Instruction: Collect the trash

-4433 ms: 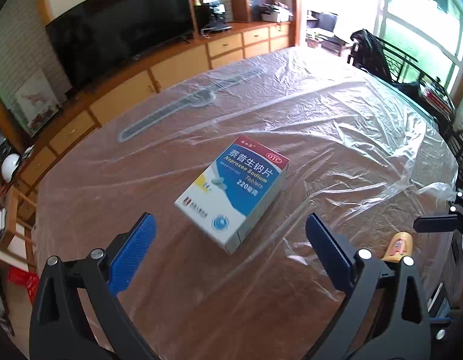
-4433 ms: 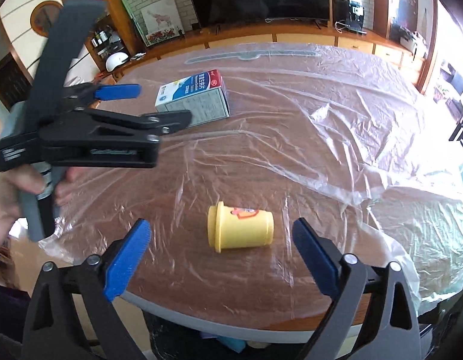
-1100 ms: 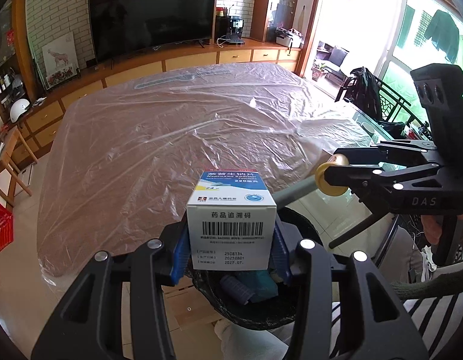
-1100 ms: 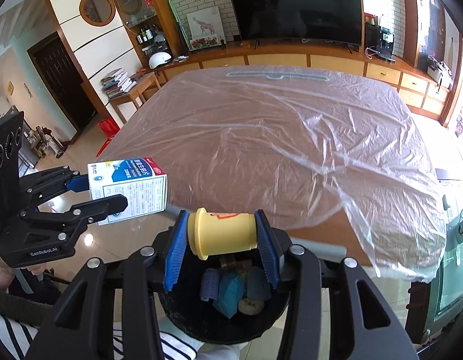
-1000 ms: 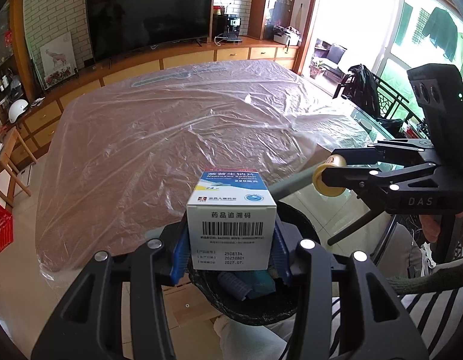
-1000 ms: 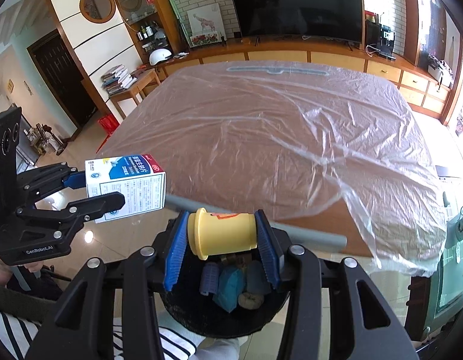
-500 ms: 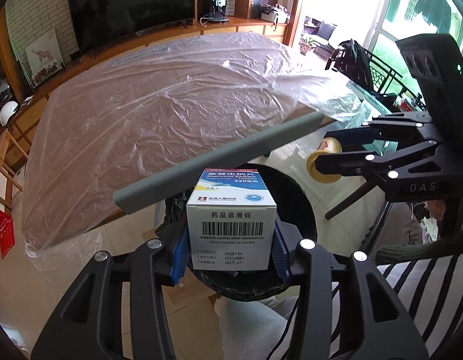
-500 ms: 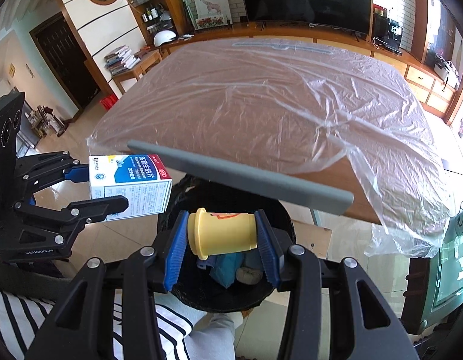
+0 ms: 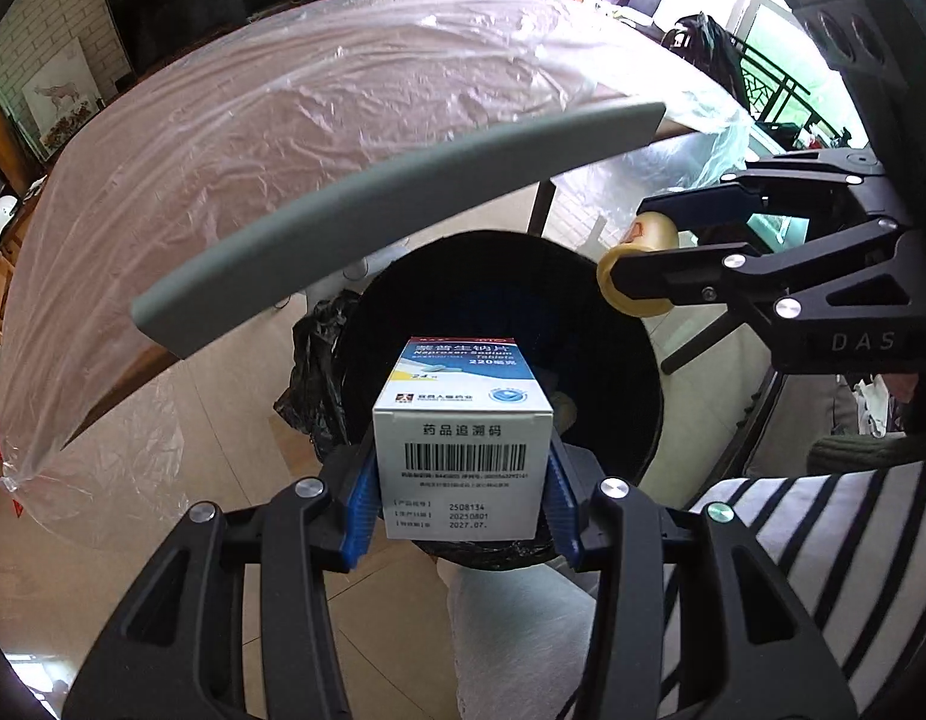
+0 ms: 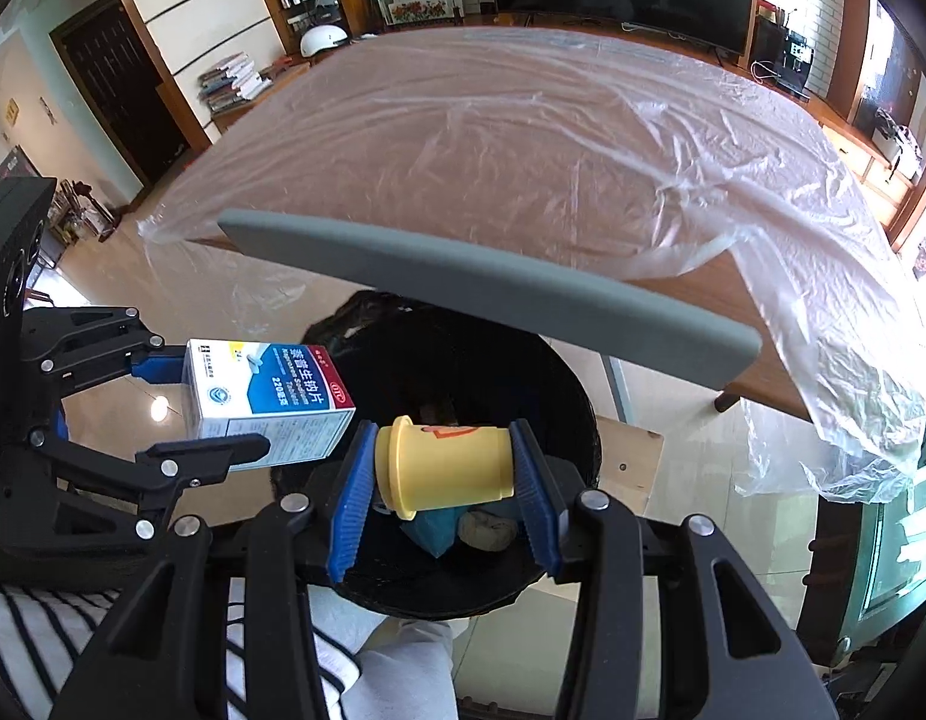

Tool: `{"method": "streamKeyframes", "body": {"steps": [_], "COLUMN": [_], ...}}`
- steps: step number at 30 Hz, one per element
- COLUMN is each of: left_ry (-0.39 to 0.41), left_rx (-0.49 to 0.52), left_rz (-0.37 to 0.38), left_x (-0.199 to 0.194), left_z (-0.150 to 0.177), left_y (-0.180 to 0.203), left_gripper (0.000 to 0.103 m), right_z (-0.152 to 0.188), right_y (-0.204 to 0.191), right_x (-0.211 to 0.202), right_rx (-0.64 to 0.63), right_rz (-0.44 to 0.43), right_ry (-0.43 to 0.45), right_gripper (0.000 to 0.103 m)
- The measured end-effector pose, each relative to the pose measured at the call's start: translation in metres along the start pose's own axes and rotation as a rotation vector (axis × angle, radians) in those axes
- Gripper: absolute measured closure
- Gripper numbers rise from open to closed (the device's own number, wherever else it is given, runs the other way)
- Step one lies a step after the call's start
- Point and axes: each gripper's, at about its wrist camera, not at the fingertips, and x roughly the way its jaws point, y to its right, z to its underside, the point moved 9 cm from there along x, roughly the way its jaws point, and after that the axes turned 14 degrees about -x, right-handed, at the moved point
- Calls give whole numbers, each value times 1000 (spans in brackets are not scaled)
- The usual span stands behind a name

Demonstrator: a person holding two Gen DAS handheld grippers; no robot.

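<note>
My left gripper [image 9: 462, 468] is shut on a white and blue medicine box [image 9: 462, 456] and holds it over the near rim of a black trash bin [image 9: 637, 360]. My right gripper [image 10: 442, 468] is shut on a yellow plastic cup [image 10: 445, 468], lying sideways between the blue pads, above the same bin [image 10: 577, 414]. The box [image 10: 265, 402] shows at the left in the right wrist view. The cup [image 9: 637, 276] shows at the right in the left wrist view. Crumpled trash [image 10: 487, 531] lies in the bin.
A plastic-covered wooden table [image 9: 283, 120] stands beyond the bin, its grey padded edge [image 9: 367, 216] just above the rim. A black bag [image 9: 316, 384] hangs at the bin's left. My striped sleeve [image 9: 811, 540] and knee are close below. Tiled floor lies around.
Both grippers have dropped below the table edge and tilted down toward the bin. The bin's opening now fills more of each view. Both still hold their objects.
</note>
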Motion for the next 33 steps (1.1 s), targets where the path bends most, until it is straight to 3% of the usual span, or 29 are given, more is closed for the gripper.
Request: {"method": "streamKeyframes", "body": {"steps": [12,15,17,18,19,24,26,29,31,33], "left_ry": [-47,-68,-63,-54,-48,-36,-20,70,170,282], "left_rx": [-3,-2,0,-6,-11,-27,-31,-24,-46,-114], "left_rz": [-37,-11,-4,-2,8,26,62,149,173,159], "left_x": [34,40,37,35,34,18,1,-40,-69,-90], "left_z": [5,7,7,7,4,-1,-10,-39,-70,-108], "left_y": [-6,-5,-5,-6,-7,-12,-11,-11,-20,-43], "left_gripper": [56,56,43,25,20,20,20,16,6,2], "right_z": [8,11,12,12,12,6,-9,-40,-68,-93], "right_y": [10,11,10,10,11,14,15,31,60,94], "right_x": [42,47,45,42,37,10,-18,-56,-77,-88], "right_rx": [47,49,50,53,58,53,25,-4,23,73], "right_rz": [2,-6,-27,-25,-26,-42,-50,2,76,134], "right_ry": [-70,-82,-76,-70,-55,-38,20,134,204,261], "right_gripper": [59,59,42,28,25,25,24,11,4,4]}}
